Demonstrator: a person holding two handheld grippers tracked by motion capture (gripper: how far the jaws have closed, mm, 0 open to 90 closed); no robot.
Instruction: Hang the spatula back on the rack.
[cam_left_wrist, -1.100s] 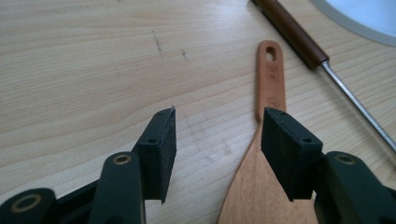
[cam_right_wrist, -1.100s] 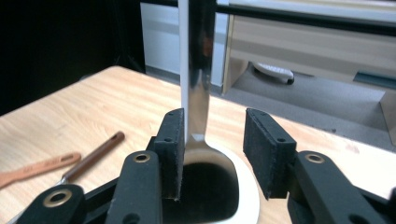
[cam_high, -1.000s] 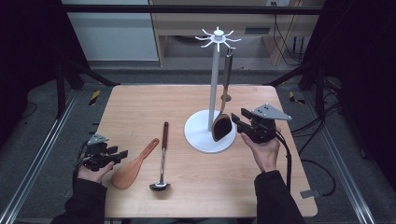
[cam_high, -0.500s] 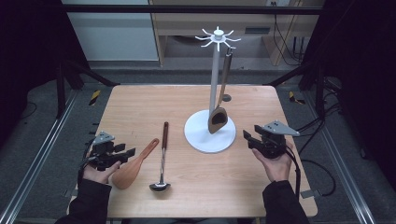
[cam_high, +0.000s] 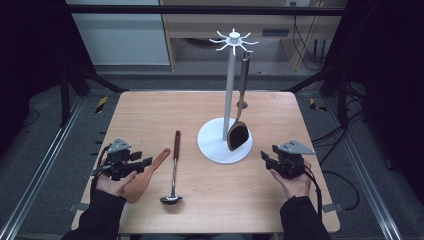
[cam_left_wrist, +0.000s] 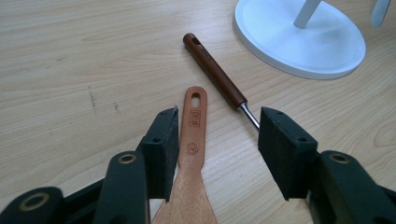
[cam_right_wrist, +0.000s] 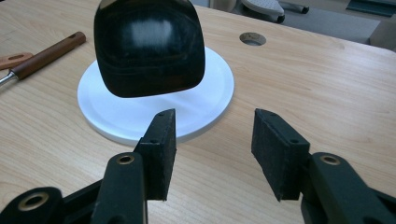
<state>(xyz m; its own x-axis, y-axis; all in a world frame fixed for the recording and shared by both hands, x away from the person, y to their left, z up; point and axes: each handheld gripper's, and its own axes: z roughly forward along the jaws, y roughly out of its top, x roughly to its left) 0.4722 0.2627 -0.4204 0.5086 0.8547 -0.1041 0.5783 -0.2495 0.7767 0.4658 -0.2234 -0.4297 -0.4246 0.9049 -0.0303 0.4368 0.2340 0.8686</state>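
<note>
The left tool (cam_high: 142, 162) hovered with jaws spread over the handle of the wooden spatula (cam_left_wrist: 194, 135), which lay flat on the surface (cam_high: 280, 200) beside a ladle (cam_high: 173, 167), unclamped. The right tool (cam_right_wrist: 212, 154), jaws apart and empty, sat near the white stand (cam_high: 222, 145), where a dark spatula (cam_right_wrist: 149, 46) hung.

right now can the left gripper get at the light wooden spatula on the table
Probably yes: the left gripper has its jaws open astride the wooden spatula handle, nothing lying over it. The ladle lies close beside, apart from it.
</note>
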